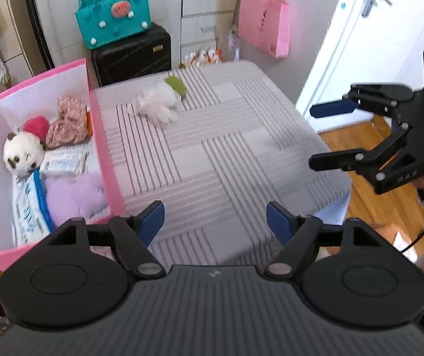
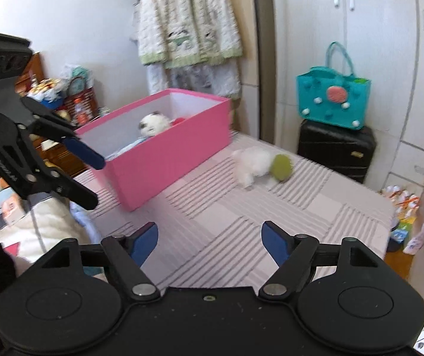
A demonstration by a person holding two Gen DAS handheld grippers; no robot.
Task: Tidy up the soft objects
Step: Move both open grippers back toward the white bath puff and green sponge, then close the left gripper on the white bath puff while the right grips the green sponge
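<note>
A white plush toy with a green part [image 1: 161, 101] lies on the striped grey bed cover [image 1: 241, 136], far from both grippers; it also shows in the right wrist view [image 2: 256, 166]. A pink box [image 1: 99, 136] stands at the bed's left and holds a white plush with dark patches [image 1: 22, 154], a red ball [image 1: 36, 127], a pink patterned cloth [image 1: 66, 121], a lilac fluffy item [image 1: 75, 192] and packets. My left gripper [image 1: 215, 221] is open and empty above the near bed. My right gripper [image 2: 209, 241] is open and empty; it also shows in the left wrist view [image 1: 324, 135].
A black suitcase [image 1: 131, 53] with a teal bag [image 1: 114, 14] on it stands behind the bed. A pink paper bag [image 1: 265, 23] hangs on the wardrobe. A door and wooden floor [image 1: 366, 195] lie to the right. Clothes [image 2: 188, 23] hang behind the box.
</note>
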